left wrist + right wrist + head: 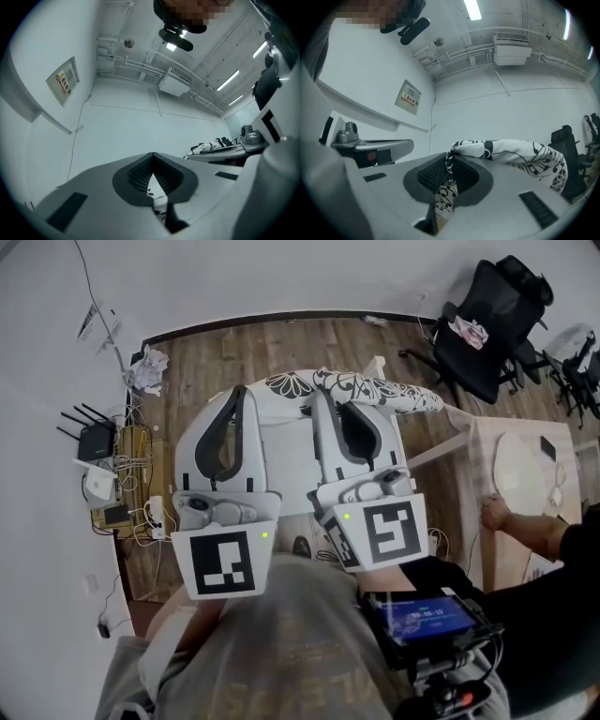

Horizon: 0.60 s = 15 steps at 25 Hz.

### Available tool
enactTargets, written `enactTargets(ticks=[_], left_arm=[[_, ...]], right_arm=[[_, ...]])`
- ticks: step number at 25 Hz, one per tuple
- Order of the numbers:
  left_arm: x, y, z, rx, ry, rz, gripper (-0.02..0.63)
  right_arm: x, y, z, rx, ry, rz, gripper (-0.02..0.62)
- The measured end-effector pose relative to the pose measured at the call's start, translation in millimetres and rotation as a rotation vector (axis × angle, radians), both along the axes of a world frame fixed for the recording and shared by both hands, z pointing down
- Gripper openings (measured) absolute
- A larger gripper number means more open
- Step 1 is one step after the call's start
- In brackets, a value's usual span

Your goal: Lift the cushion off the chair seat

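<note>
A white cushion [361, 388] with a black floral print hangs in the air in front of me, held by its near edge. My left gripper [244, 397] is shut on the cushion's left part, and a strip of the printed cloth [158, 200] shows between its dark pads. My right gripper [323, 401] is shut on the cushion further right. In the right gripper view the cloth [449, 165] is pinched between the pads and the cushion [525, 154] bulges away to the right. Both grippers point upward. The chair seat is hidden under the cushion and the grippers.
A black office chair [483, 329] stands at the back right. A pale table [520, 470] is at the right, with another person's hand [494, 514] on it. A router and cables [103, 474] lie by the left wall, crumpled paper [145, 367] behind them.
</note>
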<state>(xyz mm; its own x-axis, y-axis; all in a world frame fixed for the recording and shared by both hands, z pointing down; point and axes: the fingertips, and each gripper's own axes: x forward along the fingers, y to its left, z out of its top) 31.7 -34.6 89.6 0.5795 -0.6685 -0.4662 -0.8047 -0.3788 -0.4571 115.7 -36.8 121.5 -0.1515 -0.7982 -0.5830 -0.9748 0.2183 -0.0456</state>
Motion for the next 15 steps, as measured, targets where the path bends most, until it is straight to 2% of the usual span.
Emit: enactTargets(ticks=[15], left_arm=[[6.7, -0.4, -0.5, -0.013, -0.01, 0.005, 0.006]], right_arm=[[-3.0, 3.5, -4.2, 0.01, 0.034, 0.018, 0.032]])
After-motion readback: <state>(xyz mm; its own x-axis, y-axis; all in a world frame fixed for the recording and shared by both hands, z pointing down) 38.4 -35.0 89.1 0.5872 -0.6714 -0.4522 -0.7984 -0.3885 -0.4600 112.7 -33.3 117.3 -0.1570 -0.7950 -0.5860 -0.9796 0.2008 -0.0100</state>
